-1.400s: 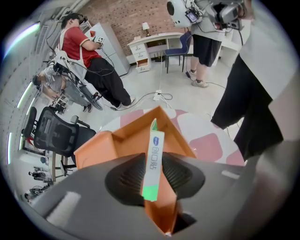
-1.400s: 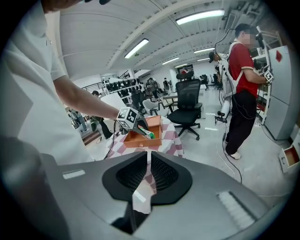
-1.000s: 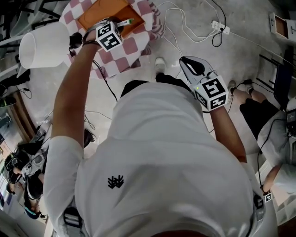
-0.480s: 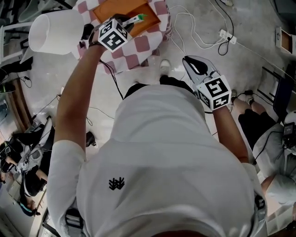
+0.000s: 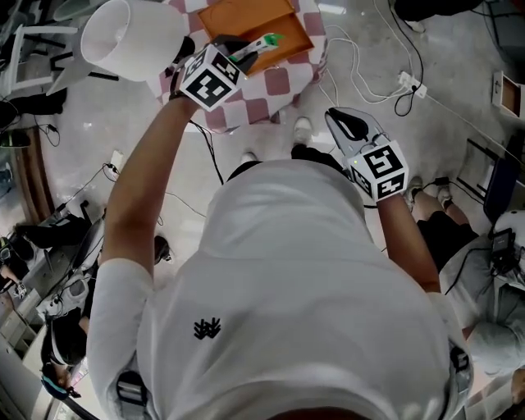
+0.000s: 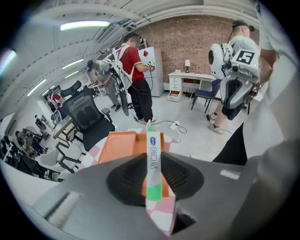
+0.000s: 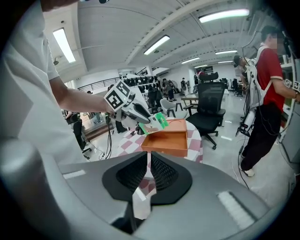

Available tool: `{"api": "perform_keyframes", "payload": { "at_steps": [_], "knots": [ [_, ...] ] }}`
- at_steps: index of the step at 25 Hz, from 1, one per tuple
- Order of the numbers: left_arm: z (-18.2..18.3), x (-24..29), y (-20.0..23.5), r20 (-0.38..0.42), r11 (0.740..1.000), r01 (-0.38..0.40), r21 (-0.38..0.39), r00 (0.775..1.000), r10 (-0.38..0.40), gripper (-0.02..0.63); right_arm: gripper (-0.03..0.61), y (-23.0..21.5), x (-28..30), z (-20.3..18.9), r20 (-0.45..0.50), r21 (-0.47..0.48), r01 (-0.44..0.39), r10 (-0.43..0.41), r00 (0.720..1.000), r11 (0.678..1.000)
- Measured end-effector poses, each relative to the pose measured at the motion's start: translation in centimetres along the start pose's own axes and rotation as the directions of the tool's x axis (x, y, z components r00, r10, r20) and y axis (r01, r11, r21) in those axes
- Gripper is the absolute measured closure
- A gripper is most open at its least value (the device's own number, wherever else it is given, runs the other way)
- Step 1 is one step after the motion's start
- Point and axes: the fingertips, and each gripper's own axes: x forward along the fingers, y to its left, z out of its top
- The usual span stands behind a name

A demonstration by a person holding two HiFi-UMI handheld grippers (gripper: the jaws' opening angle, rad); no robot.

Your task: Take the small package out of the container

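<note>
The small package, a slim white sachet with a green end, is pinched upright between the jaws of my left gripper. It is held just above the near edge of the orange tray container. In the left gripper view the package stands between the dark pads, with the container behind it. My right gripper hangs at waist height over the floor, with its jaws together and nothing between them. The right gripper view shows the left gripper, the package and the container.
The container sits on a small table with a pink-and-white checked cloth. A white cylinder stands to its left. Cables and a power strip lie on the floor. An office chair and people stand around.
The head view has swung, so the table sits further right and higher in the picture. My left gripper keeps its hold on the package at the container's near edge. The right gripper has barely moved.
</note>
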Motion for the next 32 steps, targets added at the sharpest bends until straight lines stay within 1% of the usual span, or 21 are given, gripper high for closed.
{"api": "perform_keyframes", "payload": {
  "at_steps": [9, 13, 18, 20, 28, 32],
  "knots": [
    [-1.6, -5.7, -2.9, 0.078, 0.997, 0.022, -0.073, 0.997, -0.016, 0.466, 0.554, 4.6, 1.7, 0.8, 0.001, -0.032, -0.008, 0.008, 1.0, 0.999],
    [-2.7, -8.6, -4.1, 0.113, 0.993, 0.026, -0.118, 0.993, -0.012, 0.466, 0.554, 6.8, 2.2, 1.1, 0.007, -0.049, -0.002, 0.003, 1.0, 0.999],
    [-4.2, -12.3, -5.7, 0.192, 0.98, 0.034, -0.197, 0.981, 0.005, 0.466, 0.554, 9.4, 2.6, 1.6, 0.026, -0.068, 0.012, -0.011, 1.0, 0.998],
    [-5.1, -13.7, -6.6, 0.212, 0.975, 0.036, -0.218, 0.977, 0.011, 0.466, 0.555, 10.5, 2.7, 1.8, 0.032, -0.069, 0.019, -0.017, 0.999, 0.997],
    [-9.1, -18.3, -10.1, 0.252, 0.957, 0.041, -0.288, 0.967, 0.034, 0.466, 0.555, 14.8, 2.5, 1.8, 0.052, -0.086, 0.05, -0.045, 0.998, 0.995],
    [-10.6, -20.6, -11.6, 0.275, 0.951, 0.055, -0.303, 0.961, 0.032, 0.466, 0.555, 17.1, 2.3, 1.6, 0.063, -0.085, 0.068, -0.063, 0.996, 0.994]
  ]
}}
